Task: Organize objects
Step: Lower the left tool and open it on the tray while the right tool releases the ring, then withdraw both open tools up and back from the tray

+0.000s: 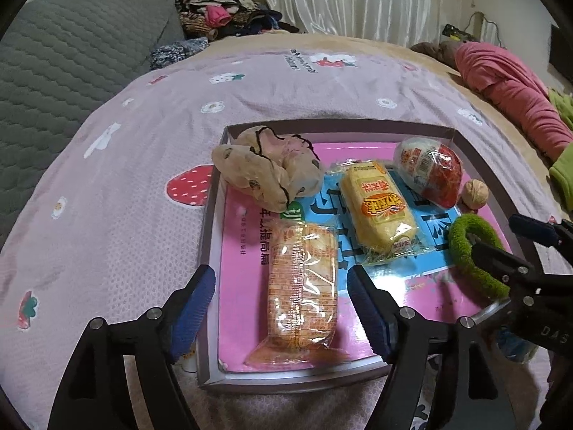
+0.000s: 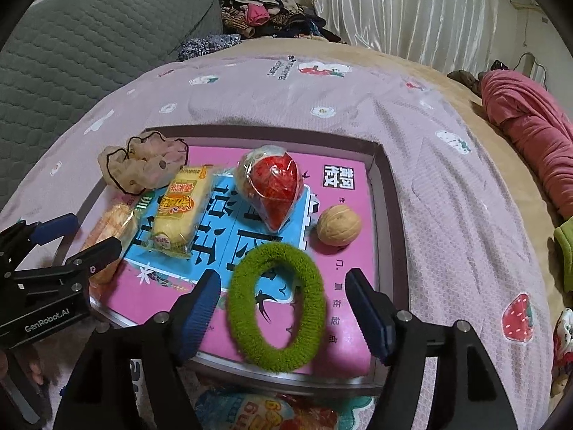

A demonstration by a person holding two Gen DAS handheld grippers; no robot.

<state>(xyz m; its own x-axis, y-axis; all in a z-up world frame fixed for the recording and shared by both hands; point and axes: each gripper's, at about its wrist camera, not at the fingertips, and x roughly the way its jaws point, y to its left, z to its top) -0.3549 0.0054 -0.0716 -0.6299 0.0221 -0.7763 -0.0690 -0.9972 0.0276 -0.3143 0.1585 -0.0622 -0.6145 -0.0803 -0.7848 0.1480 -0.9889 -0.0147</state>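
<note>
A shallow box (image 1: pixel 211 236) (image 2: pixel 388 193) lies on the bed. In it are an orange snack pack (image 1: pixel 302 286) (image 2: pixel 107 229), a yellow cake pack (image 1: pixel 378 204) (image 2: pixel 182 208), a red-and-white wrapped snack (image 1: pixel 429 172) (image 2: pixel 272 186), a walnut (image 1: pixel 474 193) (image 2: pixel 338 228), a beige scrunchie (image 1: pixel 265 168) (image 2: pixel 143 165) and a green fuzzy hair tie (image 1: pixel 472 254) (image 2: pixel 275 308). My left gripper (image 1: pixel 281 308) (image 2: pixel 77 233) is open around the orange pack. My right gripper (image 2: pixel 283 311) (image 1: pixel 497 233) is open around the green hair tie.
The bed has a pink strawberry-print cover (image 1: pixel 143 136) (image 2: pixel 447 179). A grey quilted cushion (image 1: pixel 71 53) (image 2: pixel 89 36) and a heap of clothes (image 1: pixel 222 10) lie at the back left. A pink garment (image 1: pixel 512 86) (image 2: pixel 530 125) lies on the right. A colourful packet (image 2: pixel 265 412) sits below the box.
</note>
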